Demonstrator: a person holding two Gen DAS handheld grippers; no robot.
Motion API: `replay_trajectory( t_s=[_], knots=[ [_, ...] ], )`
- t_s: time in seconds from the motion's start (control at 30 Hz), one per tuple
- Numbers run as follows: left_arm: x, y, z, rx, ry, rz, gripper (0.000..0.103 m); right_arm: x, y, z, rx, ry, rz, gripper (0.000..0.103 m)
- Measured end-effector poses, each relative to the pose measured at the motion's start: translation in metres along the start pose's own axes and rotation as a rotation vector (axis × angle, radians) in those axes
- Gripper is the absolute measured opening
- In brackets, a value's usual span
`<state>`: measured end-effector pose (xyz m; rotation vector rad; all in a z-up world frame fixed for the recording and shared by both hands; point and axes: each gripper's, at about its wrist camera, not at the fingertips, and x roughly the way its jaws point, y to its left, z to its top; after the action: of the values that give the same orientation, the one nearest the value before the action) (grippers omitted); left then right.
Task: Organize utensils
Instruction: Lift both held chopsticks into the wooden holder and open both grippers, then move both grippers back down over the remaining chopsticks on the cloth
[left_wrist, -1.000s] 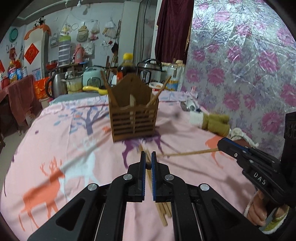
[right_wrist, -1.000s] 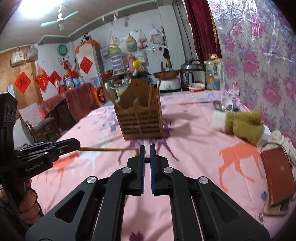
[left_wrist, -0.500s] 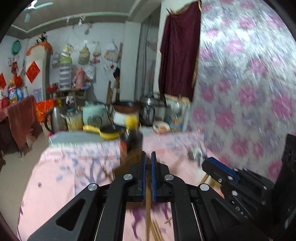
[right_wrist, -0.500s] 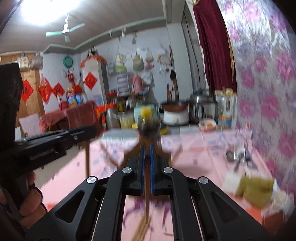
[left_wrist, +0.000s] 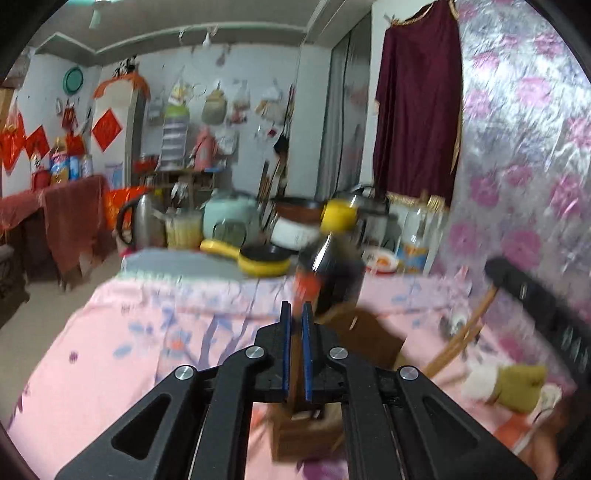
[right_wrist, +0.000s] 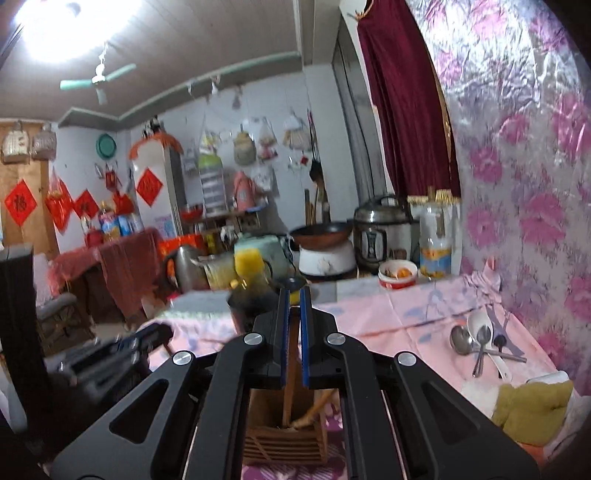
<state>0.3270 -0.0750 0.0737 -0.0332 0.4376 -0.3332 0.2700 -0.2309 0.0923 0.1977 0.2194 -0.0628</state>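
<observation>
Spoons (right_wrist: 480, 341) right of holder (right_wrist: 284, 439), bottle (right_wrist: 251, 291) behind

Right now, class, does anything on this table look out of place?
Yes: several spoons lie loose and crossed on the pink tablecloth near the wall, outside the wooden utensil holder, where the other utensils stand.

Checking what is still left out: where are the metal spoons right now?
In the right wrist view the metal spoons lie loose on the pink tablecloth at the right, near the floral wall covering, just beyond the olive cloth.
</observation>
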Motion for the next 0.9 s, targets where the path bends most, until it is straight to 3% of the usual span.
replay_trajectory(
  t_s=[0.03, 0.17, 0.2, 0.23, 0.3, 0.37, 0.6, 0.7, 0.9],
  knots=[
    [0.0, 0.004, -0.004, -0.017, 0.029, -0.019, 0.013, 0.003, -0.001, 0.0, 0.006, 0.015, 0.007, 0.006],
    [-0.021, 0.006, -0.026, -0.024, 0.05, -0.083, 0.064, 0.001, -0.006, -0.007, 0.029, 0.091, 0.067, 0.01],
    [-0.032, 0.001, -0.033, -0.003, 0.031, -0.053, 0.075, -0.003, -0.009, -0.009, 0.046, 0.094, 0.065, 0.014],
    [-0.041, -0.001, -0.038, 0.011, 0.007, -0.011, 0.097, -0.01, -0.014, -0.013, 0.063, 0.093, 0.056, 0.015],
    [-0.057, -0.005, -0.05, 0.037, -0.036, 0.009, 0.098, -0.018, -0.019, -0.022, 0.078, 0.093, 0.045, 0.015],
    [-0.059, -0.009, -0.054, 0.048, -0.012, -0.013, 0.098, -0.029, -0.026, -0.03, 0.106, 0.094, 0.031, 0.015],
    [-0.078, -0.002, -0.062, 0.016, -0.013, 0.023, 0.098, -0.068, -0.043, -0.058, 0.147, 0.129, 0.015, 0.018],
    [-0.082, 0.012, -0.091, -0.009, 0.061, 0.048, 0.098, -0.078, -0.041, -0.093, 0.149, 0.223, 0.018, 0.024],
    [-0.088, 0.035, -0.182, -0.075, 0.35, 0.029, 0.098, -0.098, -0.032, -0.178, 0.117, 0.478, 0.043, 0.024]
  ],
)
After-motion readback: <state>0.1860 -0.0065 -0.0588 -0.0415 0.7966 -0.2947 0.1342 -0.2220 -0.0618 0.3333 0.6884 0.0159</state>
